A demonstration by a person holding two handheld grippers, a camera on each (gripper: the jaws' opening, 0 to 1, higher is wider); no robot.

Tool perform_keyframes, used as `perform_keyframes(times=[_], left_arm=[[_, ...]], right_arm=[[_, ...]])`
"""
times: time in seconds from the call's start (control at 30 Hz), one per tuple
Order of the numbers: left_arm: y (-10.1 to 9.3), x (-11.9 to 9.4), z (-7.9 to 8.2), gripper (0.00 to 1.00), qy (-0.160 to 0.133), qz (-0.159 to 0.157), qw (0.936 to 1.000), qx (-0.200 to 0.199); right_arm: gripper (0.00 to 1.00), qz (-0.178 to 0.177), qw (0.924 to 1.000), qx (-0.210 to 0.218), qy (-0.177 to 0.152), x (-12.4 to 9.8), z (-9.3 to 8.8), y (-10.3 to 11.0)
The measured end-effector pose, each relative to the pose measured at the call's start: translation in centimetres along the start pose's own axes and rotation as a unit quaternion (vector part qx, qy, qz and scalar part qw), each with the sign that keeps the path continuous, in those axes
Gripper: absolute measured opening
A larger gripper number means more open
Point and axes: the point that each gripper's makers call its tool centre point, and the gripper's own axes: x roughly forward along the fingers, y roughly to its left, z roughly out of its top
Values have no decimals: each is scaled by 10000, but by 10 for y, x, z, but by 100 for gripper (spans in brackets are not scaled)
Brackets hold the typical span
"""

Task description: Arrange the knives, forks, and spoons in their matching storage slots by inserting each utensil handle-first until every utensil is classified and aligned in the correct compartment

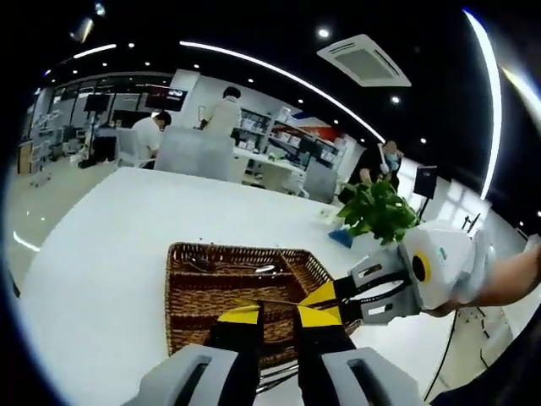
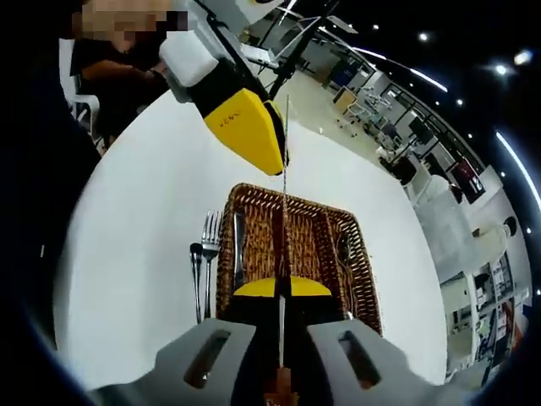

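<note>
Basket [image 2: 292, 245] sits mid-frame on the worktop [image 2: 144, 220] in the right gripper view. Fork [image 2: 210, 254] and spoon [image 2: 196, 275] lie just left of it on the worktop. Knife [image 2: 284, 203] runs up the frame centre over the basket. Plant [image 1: 380, 211] stands right of centre in the left gripper view, behind the basket.

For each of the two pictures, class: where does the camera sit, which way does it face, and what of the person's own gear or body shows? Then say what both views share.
Left gripper view: rides on the left hand-held gripper, facing across the wicker basket on the white table toward the room; the right hand-held gripper and the person's forearm enter from the right.
Right gripper view: rides on the right hand-held gripper, looking down along a thin utensil over the basket; the left hand-held gripper shows above, a fork beside the basket.
Shared: basket, table, both grippers.
</note>
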Motion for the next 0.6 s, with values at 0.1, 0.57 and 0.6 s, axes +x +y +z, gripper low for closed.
perform_keyframes(times=[0.1, 0.57, 0.6], left_arm=[[9, -7, -7, 17, 44, 141, 9998, 139], [4, -30, -56, 37, 452, 197, 9946, 912], [2, -31, -57, 38, 442, 173, 9947, 917]], right_arm=[[0, 122, 9997, -31, 192, 13, -4, 3], [0, 641, 9899, 184, 1249, 69, -36, 15], [0, 662, 9882, 176, 1373, 73, -40, 17]])
